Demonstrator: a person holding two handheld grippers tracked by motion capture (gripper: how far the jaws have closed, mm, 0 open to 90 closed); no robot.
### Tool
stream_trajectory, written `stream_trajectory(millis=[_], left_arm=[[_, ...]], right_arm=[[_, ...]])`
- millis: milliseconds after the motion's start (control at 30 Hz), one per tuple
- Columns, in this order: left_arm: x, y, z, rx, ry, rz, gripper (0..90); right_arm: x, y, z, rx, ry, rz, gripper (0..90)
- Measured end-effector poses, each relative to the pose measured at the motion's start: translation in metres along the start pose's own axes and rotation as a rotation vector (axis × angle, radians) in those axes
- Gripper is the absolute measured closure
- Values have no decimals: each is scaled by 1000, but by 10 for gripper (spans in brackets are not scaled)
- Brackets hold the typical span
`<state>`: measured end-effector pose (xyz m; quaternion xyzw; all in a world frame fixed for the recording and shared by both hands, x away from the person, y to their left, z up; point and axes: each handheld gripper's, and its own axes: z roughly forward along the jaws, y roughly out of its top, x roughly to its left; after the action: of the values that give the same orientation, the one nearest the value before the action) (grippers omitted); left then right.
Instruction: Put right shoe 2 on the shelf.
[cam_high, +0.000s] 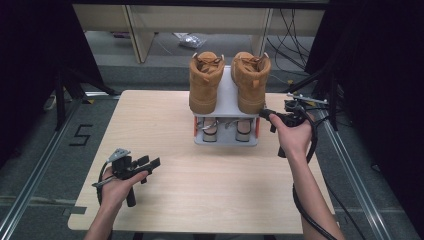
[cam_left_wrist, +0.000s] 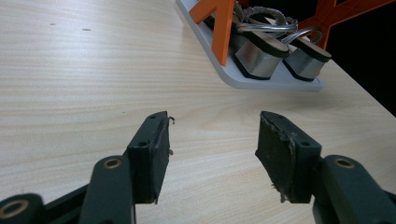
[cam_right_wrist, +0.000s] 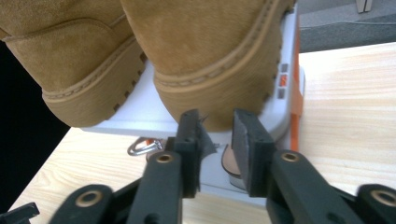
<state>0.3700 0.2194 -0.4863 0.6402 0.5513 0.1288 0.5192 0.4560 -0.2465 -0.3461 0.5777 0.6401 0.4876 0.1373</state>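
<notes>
The right tool (cam_right_wrist: 215, 140), its jaws standing a little apart and pinching nothing, is pointing at the heel of the right tan boot (cam_high: 251, 80), just in front of it on the shoe rack's (cam_high: 227, 107) top shelf. That boot's long axis is running away from the person. The left tool (cam_high: 145, 164), jaws spread, is hovering over the tabletop (cam_high: 200, 180), well apart from the rack, so the right hand is nearer.

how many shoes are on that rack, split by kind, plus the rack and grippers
tan boots on the top shelf: 2
silver heeled sandals on the bottom shelf: 2
shoe rack: 1
grippers, left gripper and right gripper: 2
total: 7
</notes>
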Motion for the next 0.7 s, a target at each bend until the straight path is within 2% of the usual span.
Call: stream_trajectory(millis=[33,133,167,300,333,367,400,433,467,600,633,700], left_arm=[[0,0,0,3,2,0,434],[1,0,0,3,4,-2,434],[1,0,0,3,5,-2,434],[1,-1,1,6,4,-4,434],[2,-1,1,8,4,-3,434],[2,-1,1,8,4,-2,434],[2,-1,1,6,4,-3,434],[2,-1,0,11,9,-2,434],[2,-1,1,5,3,-4,434],[3,-1,0,4,9,-7,434],[3,-1,0,4,10,-6,434],[3,-1,0,5,9,-5,434]], right_arm=[[-3,-1,-2,-12,-7,-12,710],[-6,-6,-8,-21,1,11,686],[-10,-8,-9,-33,-5,-20,680],[-15,-16,-15,-23,-12,13,660],[-18,-18,-16,-27,-16,-4,657],[-19,-20,-18,-24,-16,15,654],[-23,-22,-18,-33,-12,-13,650],[-23,-24,-20,-29,-15,13,647],[-27,-27,-21,-37,-11,-1,643],[-34,-39,-24,-26,-21,26,629],[-38,-42,-25,-28,-26,1,626],[-42,-48,-26,-23,-23,18,620]])
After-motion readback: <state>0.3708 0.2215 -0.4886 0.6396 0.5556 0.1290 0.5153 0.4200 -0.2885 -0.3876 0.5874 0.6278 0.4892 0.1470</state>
